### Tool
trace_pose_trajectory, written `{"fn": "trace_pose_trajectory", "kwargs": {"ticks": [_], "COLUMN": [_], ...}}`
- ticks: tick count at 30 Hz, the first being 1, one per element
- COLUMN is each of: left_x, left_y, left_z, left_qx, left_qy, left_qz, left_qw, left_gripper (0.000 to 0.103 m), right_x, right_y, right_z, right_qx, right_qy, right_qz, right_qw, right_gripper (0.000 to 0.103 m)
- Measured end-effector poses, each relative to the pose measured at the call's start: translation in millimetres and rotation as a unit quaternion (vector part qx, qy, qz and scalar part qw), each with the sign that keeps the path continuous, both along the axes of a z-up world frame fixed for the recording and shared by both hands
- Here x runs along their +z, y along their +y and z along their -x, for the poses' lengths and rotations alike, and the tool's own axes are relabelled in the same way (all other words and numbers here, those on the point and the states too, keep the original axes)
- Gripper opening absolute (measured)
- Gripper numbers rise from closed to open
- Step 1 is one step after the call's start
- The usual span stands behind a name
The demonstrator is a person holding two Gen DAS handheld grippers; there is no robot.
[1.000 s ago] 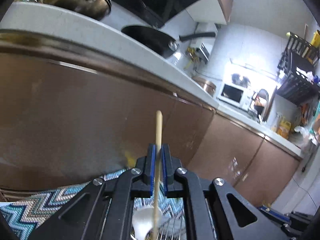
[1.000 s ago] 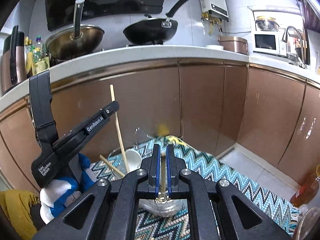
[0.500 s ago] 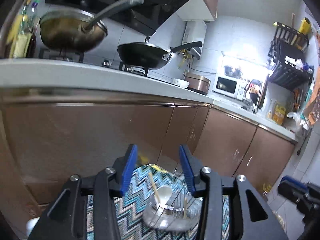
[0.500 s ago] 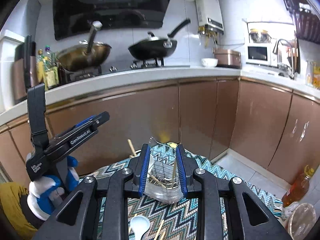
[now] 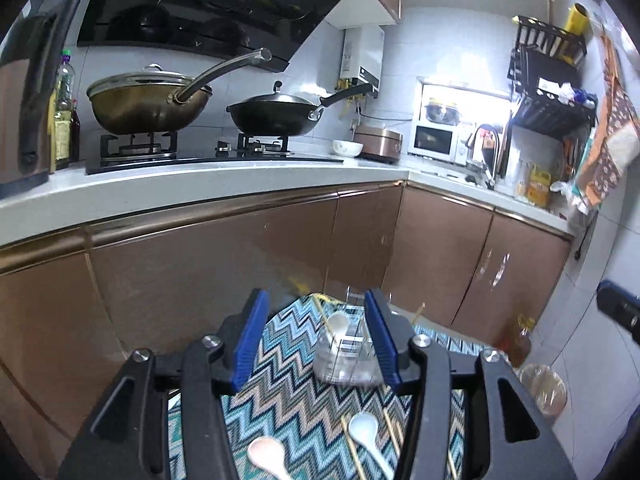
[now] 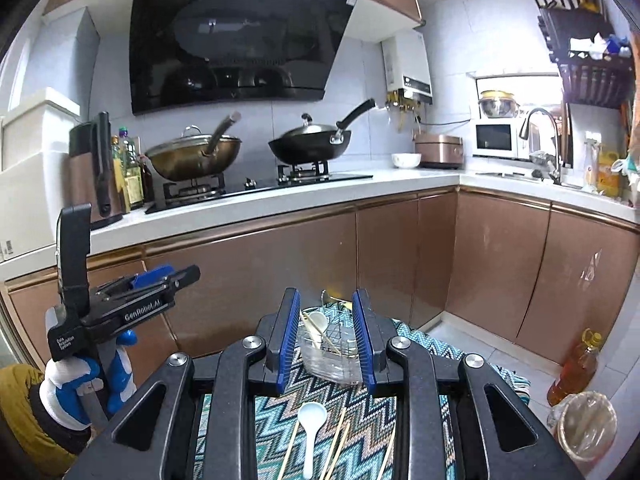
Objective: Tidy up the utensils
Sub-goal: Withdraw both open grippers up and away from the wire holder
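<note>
From the left wrist, the left gripper (image 5: 316,342), which pinched a chopstick a second ago, now spreads empty, the holder (image 5: 346,354) at twelve o'clock; from the right wrist, the right gripper (image 6: 326,344) likewise parted, spoon (image 6: 311,426) left at six.

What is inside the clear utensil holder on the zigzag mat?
The clear utensil holder contains a white spoon and wooden chopsticks, leaning. The right gripper's fingers hide its sides.

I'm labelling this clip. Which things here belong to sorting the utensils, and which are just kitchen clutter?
Belongs to the job:
clear holder, with a white spoon and chopsticks in it
white spoon on the mat
pink spoon
loose chopsticks
zigzag mat

Just lying about:
brass wok
black wok
oil bottle
microwave
</note>
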State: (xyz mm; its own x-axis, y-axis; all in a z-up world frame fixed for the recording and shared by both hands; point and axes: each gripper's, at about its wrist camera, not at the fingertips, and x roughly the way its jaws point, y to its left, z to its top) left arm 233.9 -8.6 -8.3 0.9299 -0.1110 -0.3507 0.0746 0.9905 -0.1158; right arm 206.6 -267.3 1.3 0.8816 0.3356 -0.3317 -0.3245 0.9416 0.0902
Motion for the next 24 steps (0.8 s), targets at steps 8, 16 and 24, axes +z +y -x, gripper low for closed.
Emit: {"fn": "trace_pose_trajectory", "kwargs": {"ticks": [8,16,24], "left_x": [15.8,16.7,6.4], "left_y": [5.0,4.3,-4.2], "left_z": [53.5,86.8,96.6], "left_qx": [-0.007,-0.038,-0.056], "left_qy": [0.007,0.025,0.037], "left_qz": [-0.023,-0.02,-0.03], "left_qw": [0.9997,0.9988,0.9973], "left_gripper": [0.048,0.048,0.048], "right_x": [20.5,34.6,41.3], "right_y": [11.3,16.4,18.4], "right_z": [53.3,93.7,111.6], "right_qx": [0.008,0.01,0.008], "right_qy": [-0.015,-0.034,-0.044], "right_qz": [0.004,0.005,0.007], "right_qw": [1.0,0.999,0.999], "right_gripper": [0.027,0.027,0.028]}}
